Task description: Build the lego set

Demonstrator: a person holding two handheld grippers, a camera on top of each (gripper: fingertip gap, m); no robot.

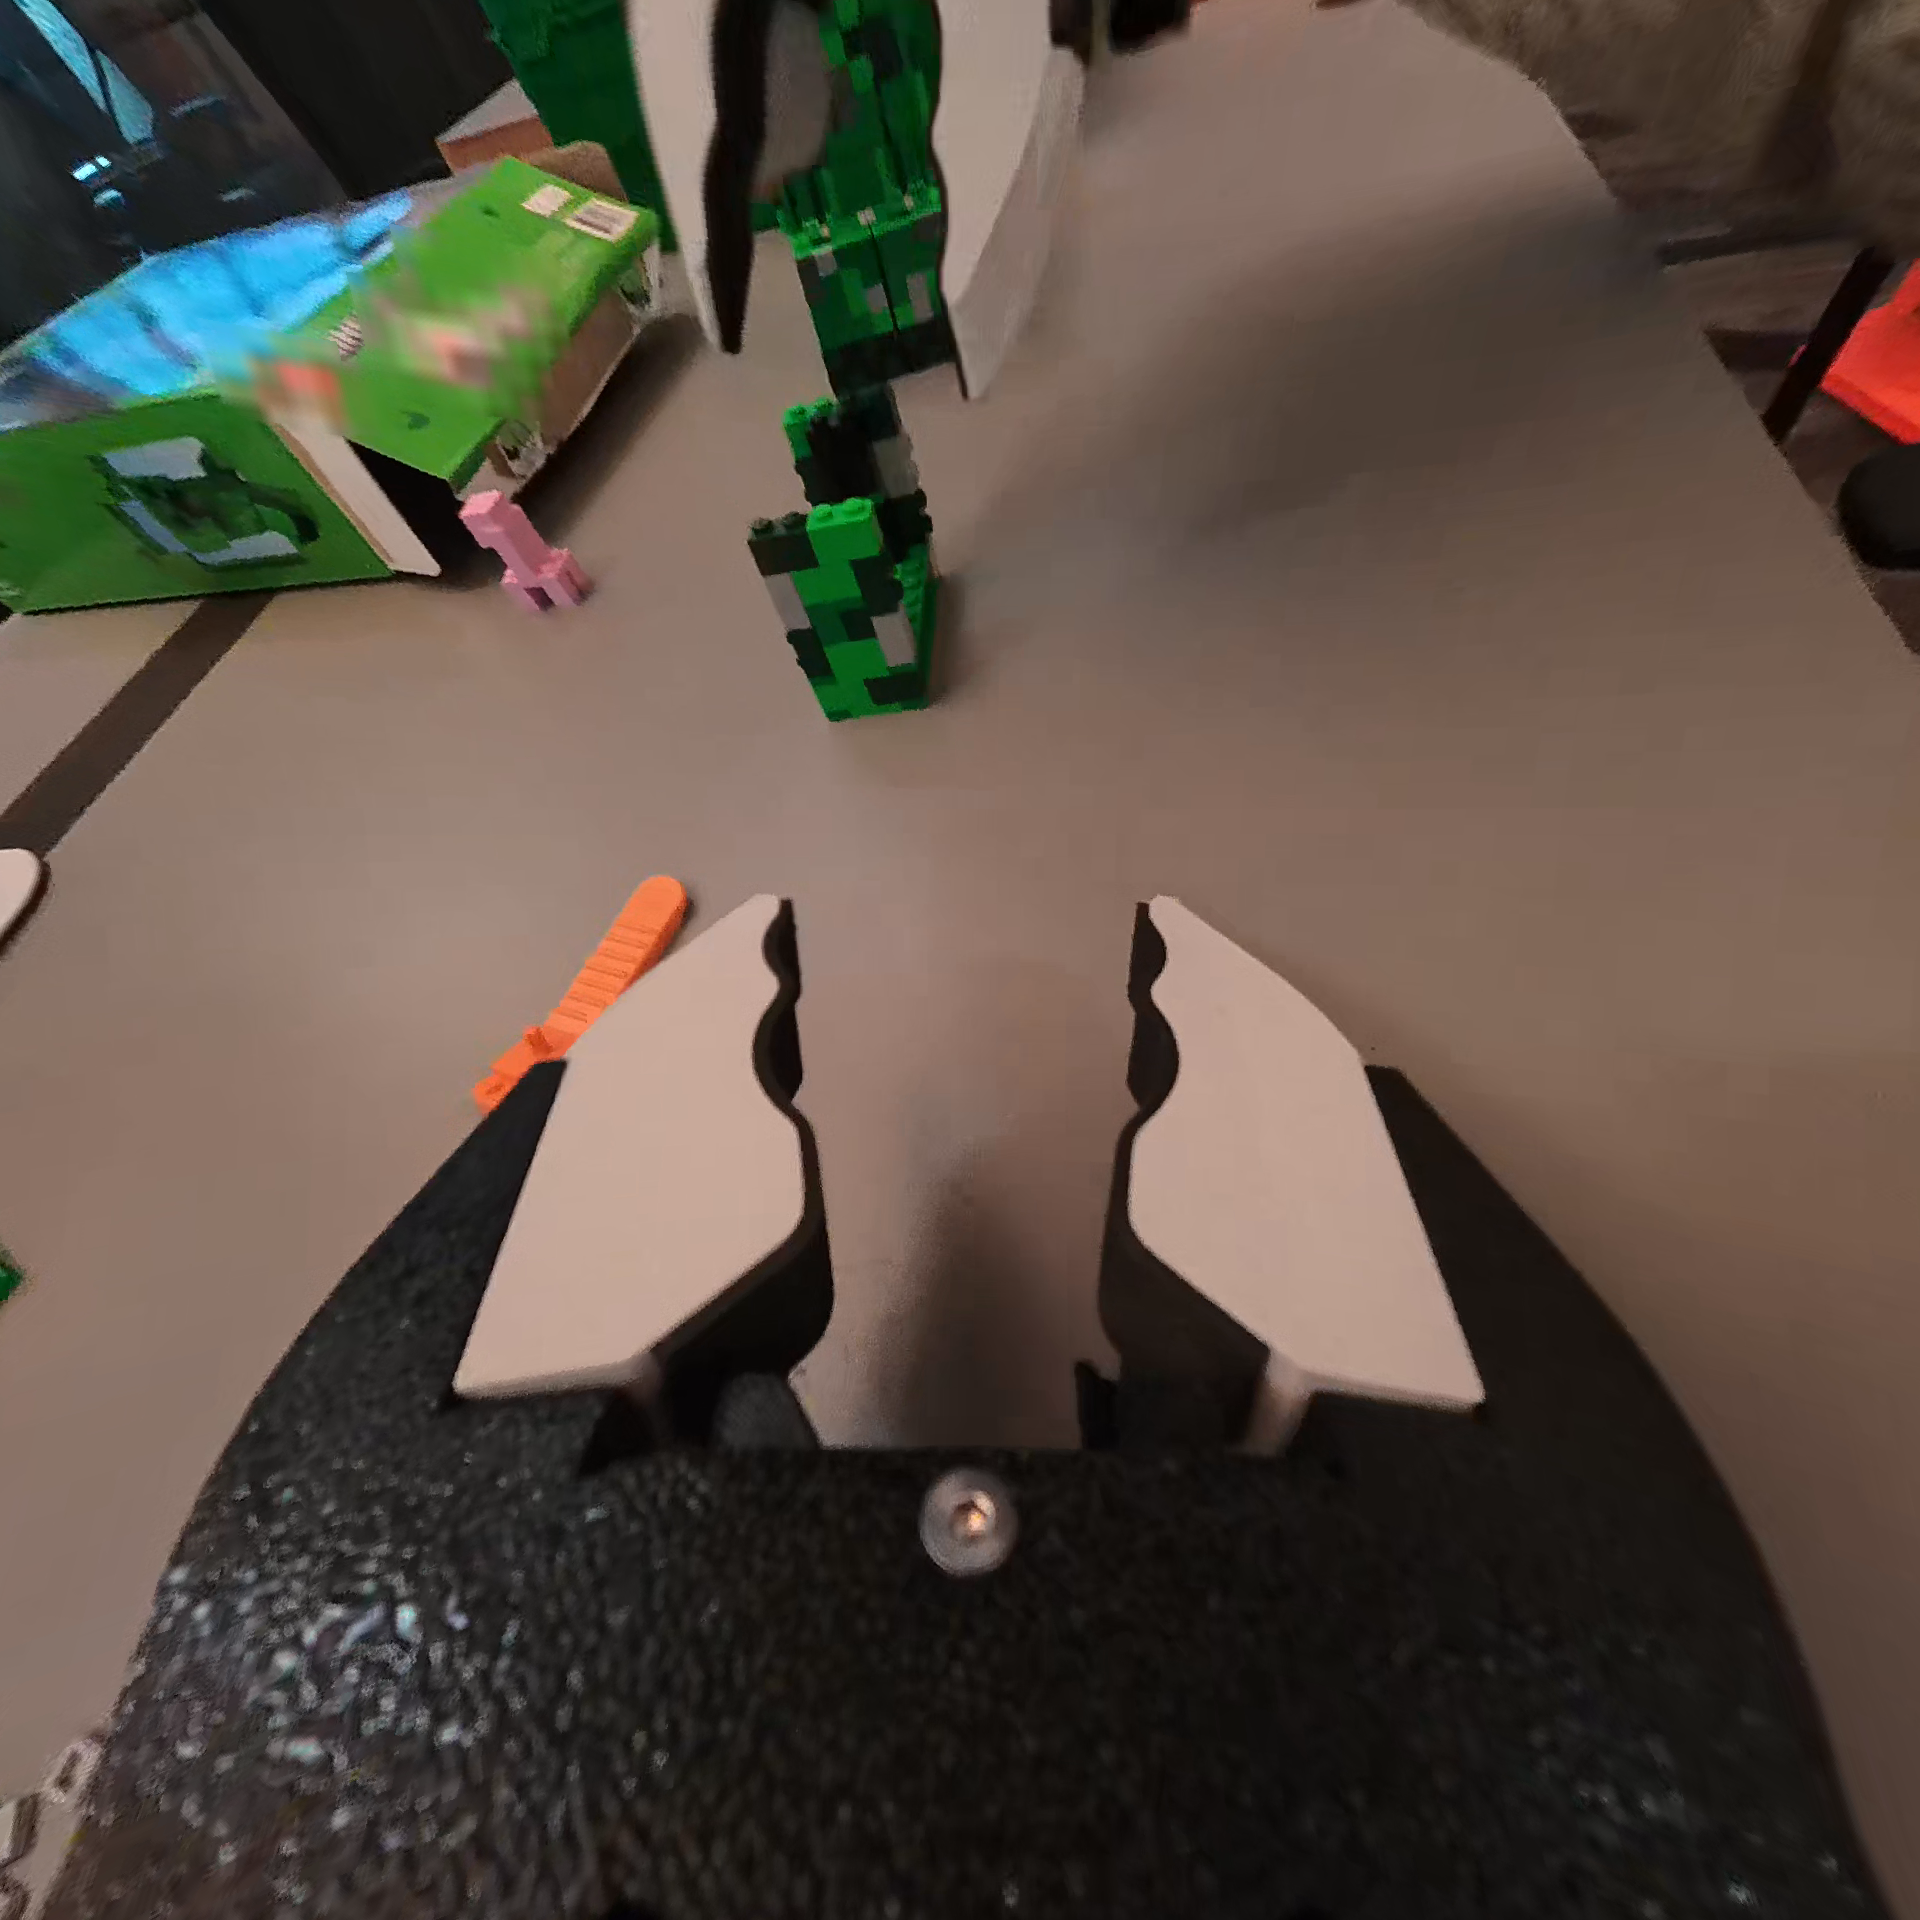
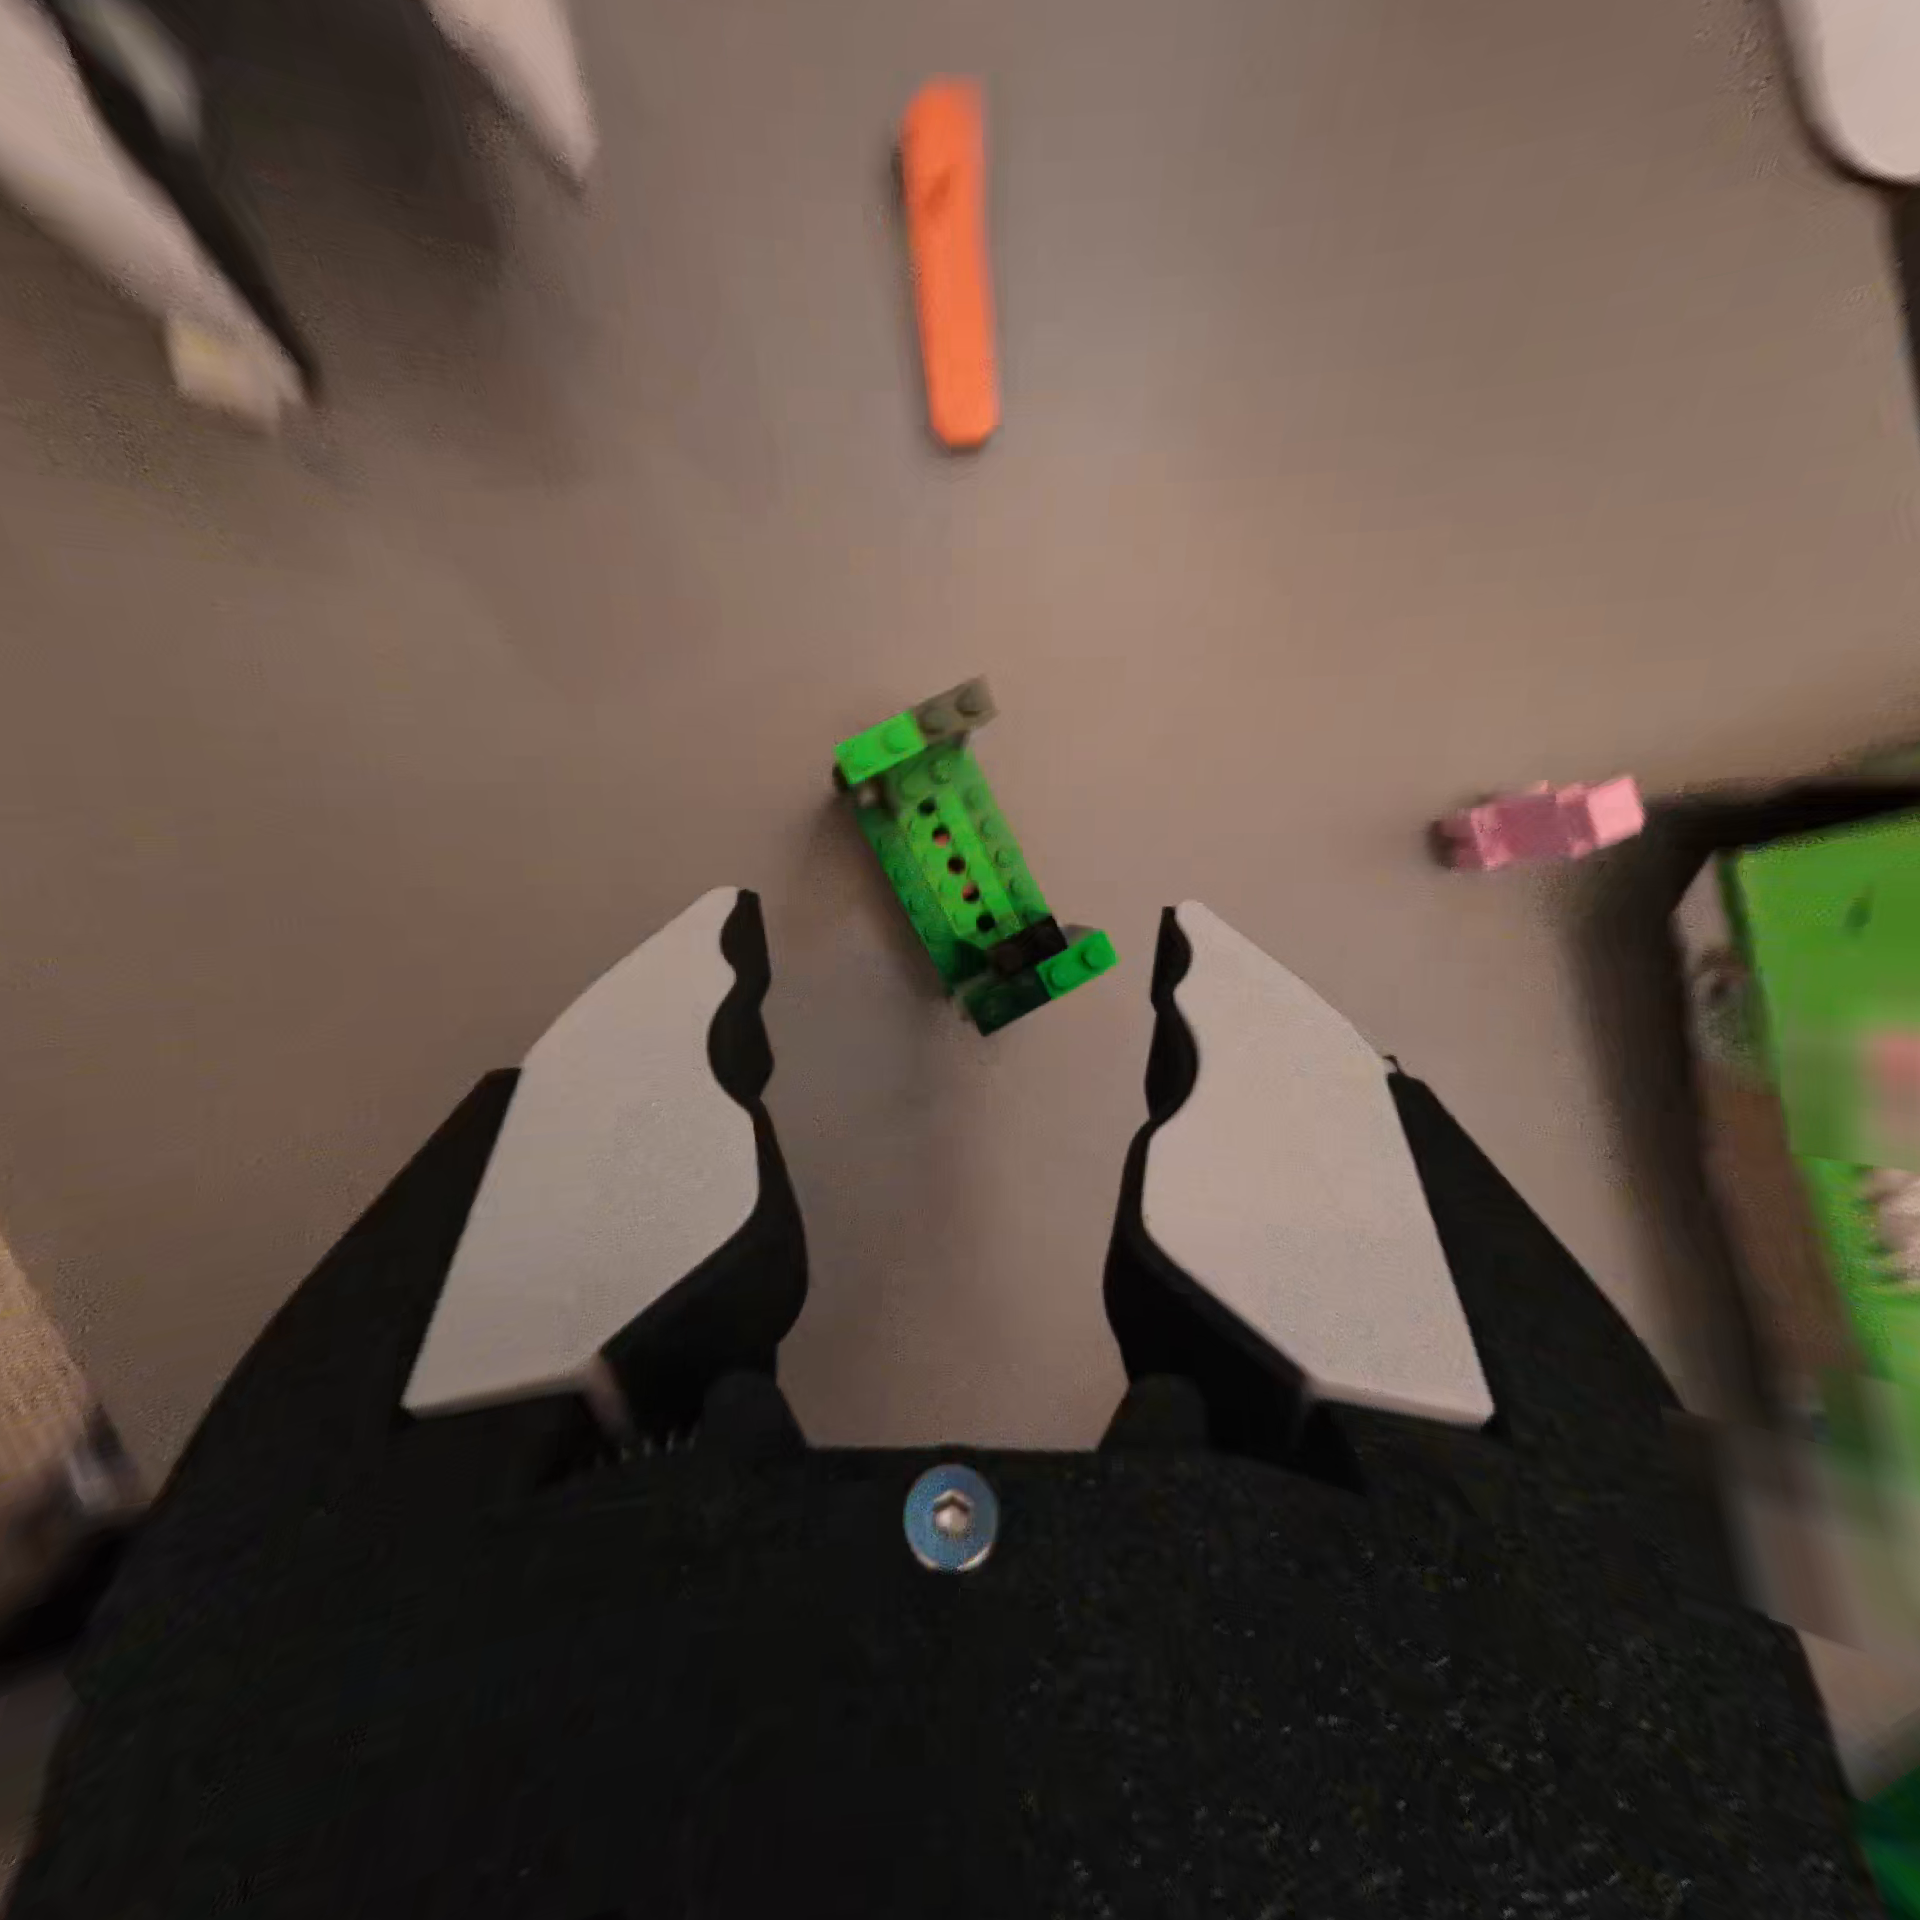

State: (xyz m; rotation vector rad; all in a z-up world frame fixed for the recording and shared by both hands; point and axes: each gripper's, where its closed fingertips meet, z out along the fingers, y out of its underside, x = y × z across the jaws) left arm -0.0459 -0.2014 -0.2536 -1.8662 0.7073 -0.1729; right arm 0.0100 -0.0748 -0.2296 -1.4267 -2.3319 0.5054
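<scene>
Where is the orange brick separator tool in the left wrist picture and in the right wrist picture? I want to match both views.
Left wrist view: the orange brick separator lies on the grey table, left of centre, partly behind the left gripper.
Right wrist view: top centre, far beyond the right gripper.
Shared landmark: the pink pig figure.

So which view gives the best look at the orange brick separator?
The right wrist view: the orange brick separator lies whole and unobstructed on the grey table, though motion-blurred. In the left wrist view it is sharper, but the left gripper hides its lower edge behind one finger.
</scene>
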